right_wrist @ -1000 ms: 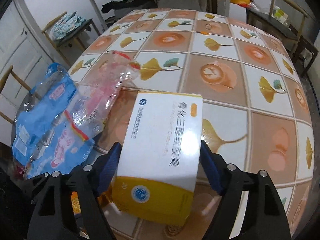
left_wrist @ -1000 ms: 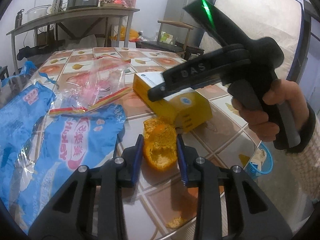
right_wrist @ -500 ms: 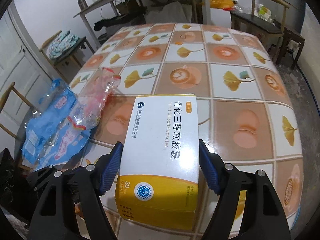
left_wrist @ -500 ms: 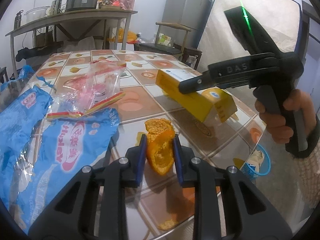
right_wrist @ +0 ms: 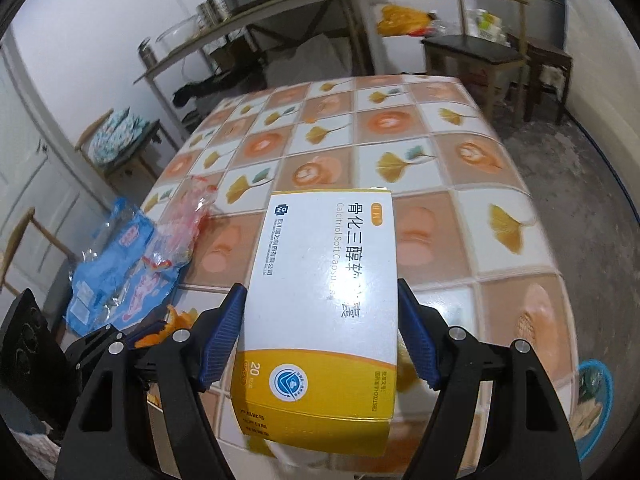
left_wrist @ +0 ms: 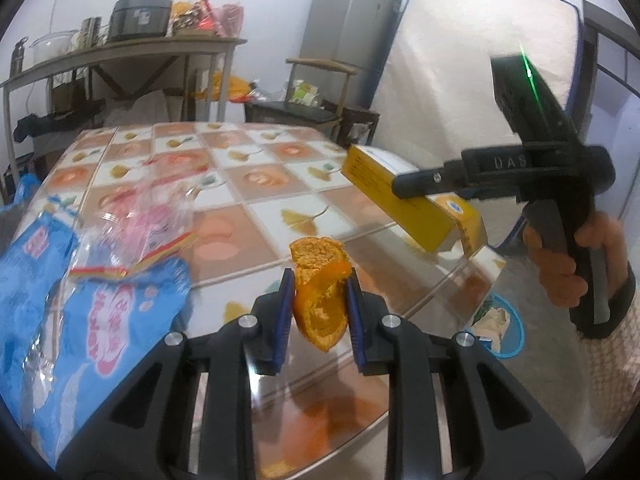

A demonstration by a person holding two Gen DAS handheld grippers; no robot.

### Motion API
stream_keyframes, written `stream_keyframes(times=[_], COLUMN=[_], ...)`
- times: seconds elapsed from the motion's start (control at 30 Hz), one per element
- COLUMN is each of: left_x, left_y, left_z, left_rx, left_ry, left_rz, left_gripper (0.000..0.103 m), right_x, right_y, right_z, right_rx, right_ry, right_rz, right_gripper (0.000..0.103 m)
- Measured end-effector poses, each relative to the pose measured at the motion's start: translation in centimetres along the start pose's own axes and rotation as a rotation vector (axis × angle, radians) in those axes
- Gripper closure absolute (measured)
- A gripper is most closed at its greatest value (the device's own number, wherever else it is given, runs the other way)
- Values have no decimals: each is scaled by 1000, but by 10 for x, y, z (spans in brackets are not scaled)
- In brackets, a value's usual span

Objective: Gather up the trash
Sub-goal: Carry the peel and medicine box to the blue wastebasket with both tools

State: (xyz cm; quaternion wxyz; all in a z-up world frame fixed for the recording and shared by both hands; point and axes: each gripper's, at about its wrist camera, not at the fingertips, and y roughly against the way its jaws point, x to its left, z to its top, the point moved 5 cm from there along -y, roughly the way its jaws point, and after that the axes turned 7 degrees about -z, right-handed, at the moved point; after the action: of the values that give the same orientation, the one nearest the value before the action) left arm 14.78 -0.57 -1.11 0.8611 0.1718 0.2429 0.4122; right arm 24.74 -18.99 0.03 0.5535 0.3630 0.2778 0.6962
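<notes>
An orange peel (left_wrist: 320, 296) is pinched between the blue pads of my left gripper (left_wrist: 318, 304), lifted a little above the tiled table (left_wrist: 248, 184). My right gripper (right_wrist: 320, 320) is shut on a white and yellow medicine box (right_wrist: 324, 292), holding it in the air over the table's near right edge. From the left wrist view the same box (left_wrist: 404, 200) and the person's hand (left_wrist: 568, 264) on the right gripper's handle are at the right. A blue bin (left_wrist: 500, 328) with trash in it stands on the floor beside the table.
A blue snack wrapper (left_wrist: 72, 304) and a clear pink plastic bag (left_wrist: 152, 224) lie on the table's left side. Behind the table are a cluttered side table (left_wrist: 120, 52), a wooden chair (left_wrist: 316, 92), a grey cabinet (left_wrist: 352, 32) and a leaning mattress (left_wrist: 472, 72).
My left gripper closed on the orange peel and raised it off the table. The right gripper carried the medicine box up and away toward the table's right edge.
</notes>
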Motion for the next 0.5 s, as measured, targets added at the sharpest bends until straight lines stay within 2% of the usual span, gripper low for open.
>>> stream_keyframes(times=[0.1,0.27,0.4,0.5], left_x=[-11,-44,-84,-129], left_y=[-4,-21,-37,-56], left_z=[6,20,31,39], left_rx=[-4,32,46,63], left_ry=[-27,-93,-141,-193], left_rz=[-25,-84,-167,-263], left_gripper=[80,80,80,80], right_x=[-23,-63,-121,-165], right_y=[16,41,71,92], right_z=[-10,-28,-53,-76], right_rx=[-31,-98,-149,-175], right_ry=[-82,-180,-289,-372], right_rz=[30,19,-39,-98], right_gripper=[32,32,32,32])
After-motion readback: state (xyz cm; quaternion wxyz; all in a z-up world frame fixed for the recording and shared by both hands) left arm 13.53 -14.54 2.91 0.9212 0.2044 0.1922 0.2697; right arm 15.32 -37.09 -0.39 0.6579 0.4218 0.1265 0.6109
